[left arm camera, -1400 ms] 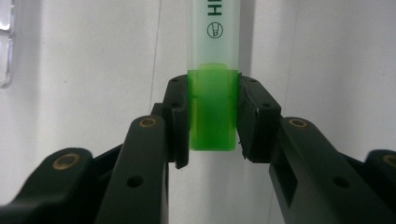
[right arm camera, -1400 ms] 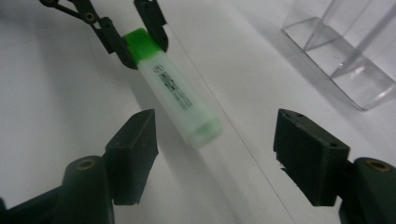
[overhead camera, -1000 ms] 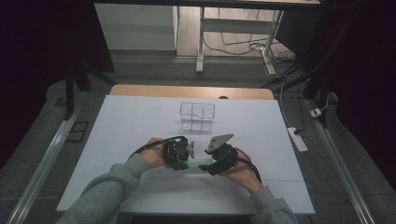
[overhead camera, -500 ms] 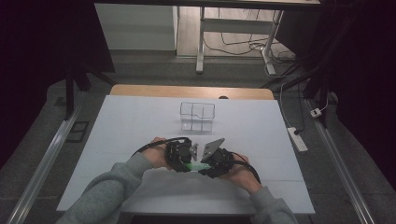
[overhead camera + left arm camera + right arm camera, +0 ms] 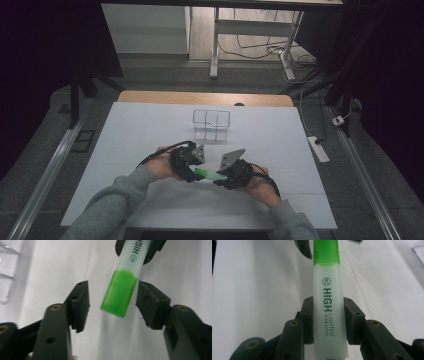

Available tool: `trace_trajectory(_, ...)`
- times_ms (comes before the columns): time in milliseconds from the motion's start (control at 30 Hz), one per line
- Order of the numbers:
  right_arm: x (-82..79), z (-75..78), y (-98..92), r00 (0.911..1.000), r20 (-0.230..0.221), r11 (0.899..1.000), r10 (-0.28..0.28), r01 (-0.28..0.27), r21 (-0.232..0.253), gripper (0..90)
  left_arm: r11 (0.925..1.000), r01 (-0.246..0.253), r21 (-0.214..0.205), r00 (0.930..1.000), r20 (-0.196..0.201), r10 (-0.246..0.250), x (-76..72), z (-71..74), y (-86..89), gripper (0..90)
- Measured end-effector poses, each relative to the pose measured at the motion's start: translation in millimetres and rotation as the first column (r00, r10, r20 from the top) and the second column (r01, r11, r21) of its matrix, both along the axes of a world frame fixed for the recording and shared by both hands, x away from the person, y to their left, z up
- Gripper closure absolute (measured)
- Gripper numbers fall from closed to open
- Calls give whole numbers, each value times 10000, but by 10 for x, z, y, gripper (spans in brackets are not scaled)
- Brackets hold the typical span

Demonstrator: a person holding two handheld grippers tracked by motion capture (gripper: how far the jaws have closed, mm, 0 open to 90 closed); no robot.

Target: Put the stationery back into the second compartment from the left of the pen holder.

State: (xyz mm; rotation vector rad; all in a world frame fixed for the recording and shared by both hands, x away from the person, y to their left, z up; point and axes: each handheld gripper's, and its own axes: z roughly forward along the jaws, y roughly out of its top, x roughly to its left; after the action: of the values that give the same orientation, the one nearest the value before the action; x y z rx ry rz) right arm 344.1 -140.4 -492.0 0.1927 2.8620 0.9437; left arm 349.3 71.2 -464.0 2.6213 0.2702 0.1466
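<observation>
A highlighter with a frosted white body and a green cap hangs just above the white table, between my two grippers. My right gripper is shut on its body; its jaws have just been closing, and both pads press the barrel. My left gripper stands open around the green cap. Its jaws have just been opening, and its fingers stand clear of the cap on both sides. In the high view the left gripper and right gripper face each other near the table's front.
A clear plastic organizer box with compartments stands behind the grippers at mid-table; its corner shows in the left gripper view. A power strip lies off the table's right edge. Bare table lies to either side of the hands.
The right gripper has drawn in toward the left one along the highlighter. Both hands have otherwise stayed where they were, near the table's front.
</observation>
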Motion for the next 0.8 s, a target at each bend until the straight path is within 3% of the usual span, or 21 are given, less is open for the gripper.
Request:
trace_trajectory(67,10,10,-30,9998,26,9997,-199,199,143,647,9977,-383,-566,9992,54,387,-3,5,115,392)
trace_trajectory(167,28,26,-70,9991,4,9983,-416,415,400,648,9872,-972,-1267,9952,-50,973,-15,-16,263,336)
trace_trajectory(233,38,41,-88,9987,-62,9973,-511,513,528,647,9728,-1482,-1778,9888,-108,1486,-39,-45,369,316)
trace_trajectory(300,37,54,-96,9979,-105,9950,-637,643,766,647,9520,-1891,-2406,9817,-247,1887,-79,-91,465,304)
trace_trajectory(333,42,68,-106,9977,-72,9941,-676,680,843,647,9460,-2009,-2543,9792,-261,2010,-90,-105,491,295)
trace_trajectory(400,45,80,-117,9967,-47,9911,-810,810,1055,647,9254,-2331,-2988,9719,-386,2324,-114,-141,555,281)
trace_trajectory(500,51,95,-141,9955,-10,9873,-944,937,1282,647,9008,-2593,-3484,9652,-597,2547,-126,-179,601,275)
trace_trajectory(633,58,123,-179,9928,-134,9759,-1194,1198,1825,647,8777,-2683,-3971,9627,-782,2590,-125,-203,606,267)
trace_trajectory(800,64,149,-207,9916,-132,9672,-1287,1284,2193,647,8561,-2584,-4477,9655,-888,2449,-128,-214,556,267)
